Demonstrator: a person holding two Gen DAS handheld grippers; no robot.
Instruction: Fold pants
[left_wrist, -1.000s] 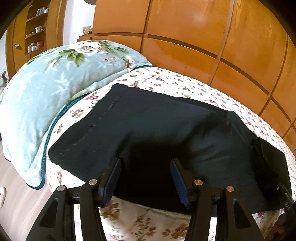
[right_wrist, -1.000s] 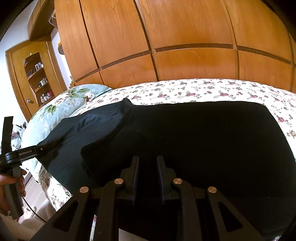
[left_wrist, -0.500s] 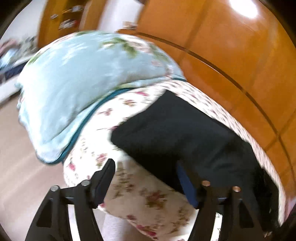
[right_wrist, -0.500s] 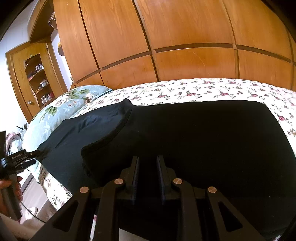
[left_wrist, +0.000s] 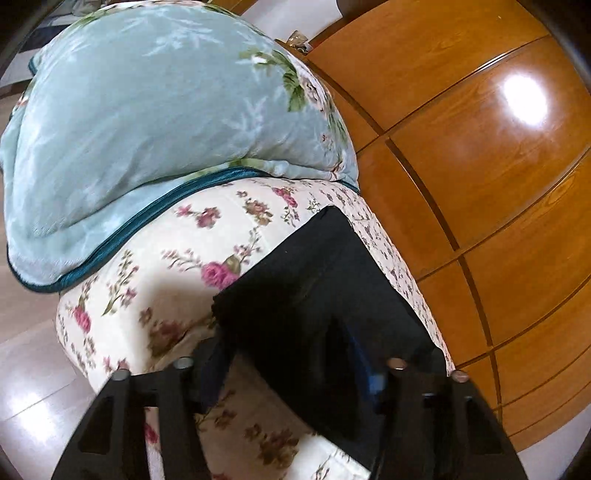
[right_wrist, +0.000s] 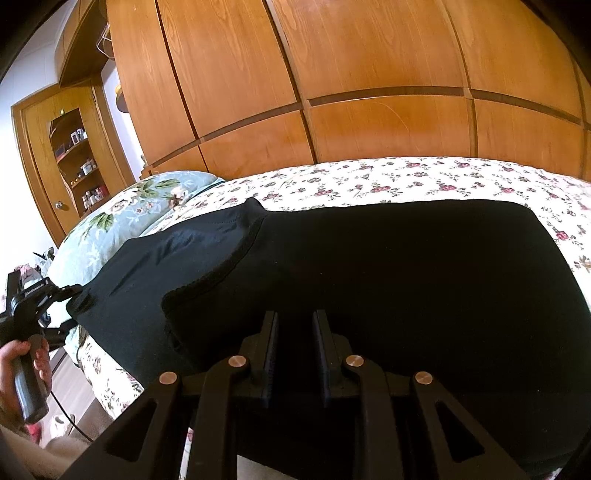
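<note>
- Pants (right_wrist: 369, 280): black, and we are seeing them lying spread across the near part of the bed (right_wrist: 406, 177), one layer already doubled over along a scalloped edge at the left. Their far-left corner is reaching the side of the bed, just below the pillow.
- Left hand-held gripper (left_wrist: 291, 365): we are seeing the dark corner of the pants sitting between its two fingers, at the edge of the mattress. Its jaws have just been closing around that corner. The left finger (left_wrist: 212, 369) is lying against the fabric's edge, but the picture is blurred and dark there, so we cannot tell whether the pads are pressing the cloth. In the right wrist view the same tool (right_wrist: 70, 301) is meeting the pants' corner, its handle held in a hand (right_wrist: 14, 369).
- Right hand-held gripper (right_wrist: 293, 354): we are finding its fingers drawn close together with a narrow gap, over the near edge of the pants. Black fabric is filling the gap, though we cannot tell whether it is pinched.
- Pillow (left_wrist: 147, 110): pale blue with a floral print and teal piping, resting on the flowered bedsheet.
- Wardrobe (right_wrist: 369, 92): glossy wooden panels behind the bed.
</note>
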